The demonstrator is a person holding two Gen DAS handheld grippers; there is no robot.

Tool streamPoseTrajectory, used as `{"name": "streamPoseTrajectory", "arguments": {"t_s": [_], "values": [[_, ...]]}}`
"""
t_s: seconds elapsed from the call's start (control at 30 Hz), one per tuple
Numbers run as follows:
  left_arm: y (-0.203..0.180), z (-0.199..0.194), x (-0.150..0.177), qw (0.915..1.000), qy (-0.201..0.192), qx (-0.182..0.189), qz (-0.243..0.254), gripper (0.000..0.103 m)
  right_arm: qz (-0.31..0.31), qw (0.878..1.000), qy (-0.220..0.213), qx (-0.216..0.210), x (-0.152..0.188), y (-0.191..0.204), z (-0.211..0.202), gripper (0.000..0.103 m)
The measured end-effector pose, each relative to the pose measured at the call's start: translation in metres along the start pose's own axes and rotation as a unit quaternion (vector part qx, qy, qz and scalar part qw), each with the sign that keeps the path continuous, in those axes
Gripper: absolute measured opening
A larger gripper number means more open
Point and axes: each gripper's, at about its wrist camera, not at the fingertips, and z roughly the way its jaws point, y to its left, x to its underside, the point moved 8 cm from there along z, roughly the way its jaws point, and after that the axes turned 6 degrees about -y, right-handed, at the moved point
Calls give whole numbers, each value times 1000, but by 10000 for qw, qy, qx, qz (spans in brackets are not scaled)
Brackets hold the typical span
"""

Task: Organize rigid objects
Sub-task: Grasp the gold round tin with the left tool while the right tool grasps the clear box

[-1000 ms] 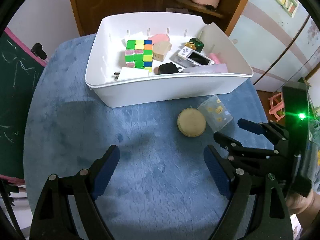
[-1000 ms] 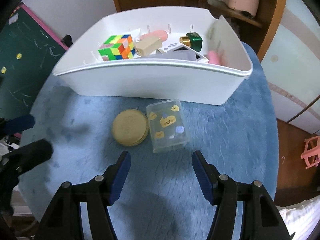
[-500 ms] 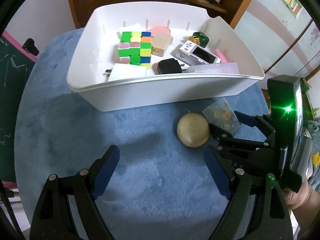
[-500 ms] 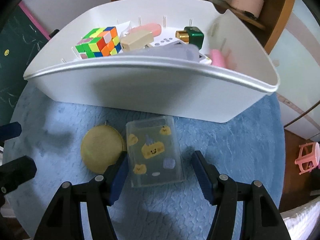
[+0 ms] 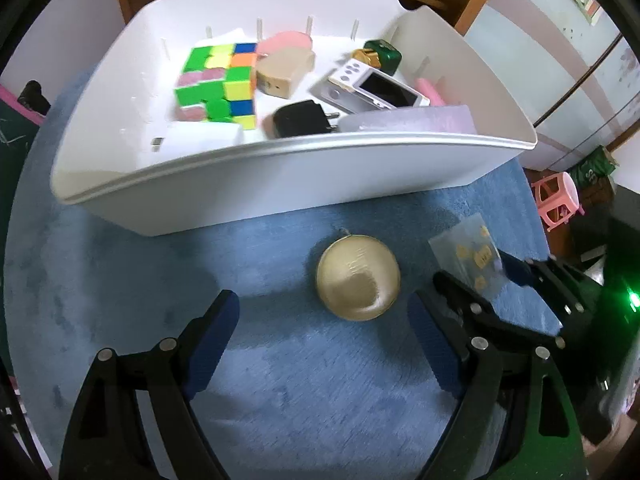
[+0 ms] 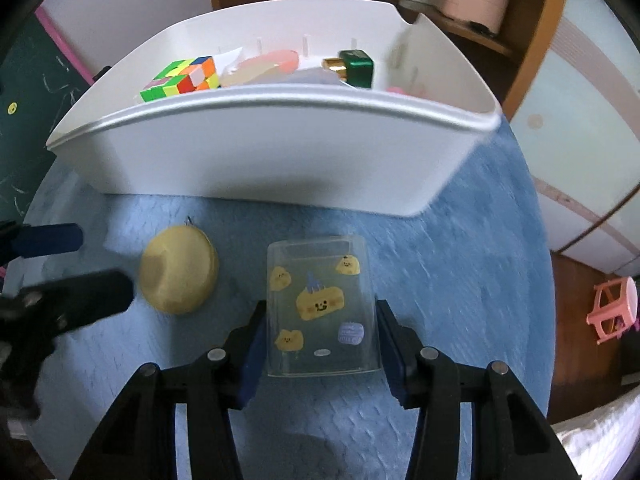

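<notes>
Jaws first: the left gripper (image 5: 324, 344) has its jaws spread wide with nothing between them, sitting bottom centre of the left wrist view, and the round gold case (image 5: 358, 277) lies just ahead, a bit right of the centre line on the blue table (image 5: 120, 280). Moving right, the right gripper (image 6: 322, 350) has its jaws straddling the clear card box (image 6: 320, 308), one blue pad along each long side, so the box's long axis runs straight out along the fingers toward the white bin (image 6: 280, 160). I can't tell if the pads are actually squeezing it yet or just alongside. Looks like the right hand is the one about to lift, low and level over the table, with the bin directly ahead in the upper half of the frame.
</notes>
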Motion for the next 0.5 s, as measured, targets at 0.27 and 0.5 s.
{"name": "streamPoseTrajectory", "arguments": {"t_s": [0.27,0.5], "values": [[-10,28,3,9998,177,-89,-70,88,85,10000,6,-15,3,-3,0,51],[-10,35,3,9995,135,-253,-104,87,144,9999,-8,-42,6,1,-1,51]]}}
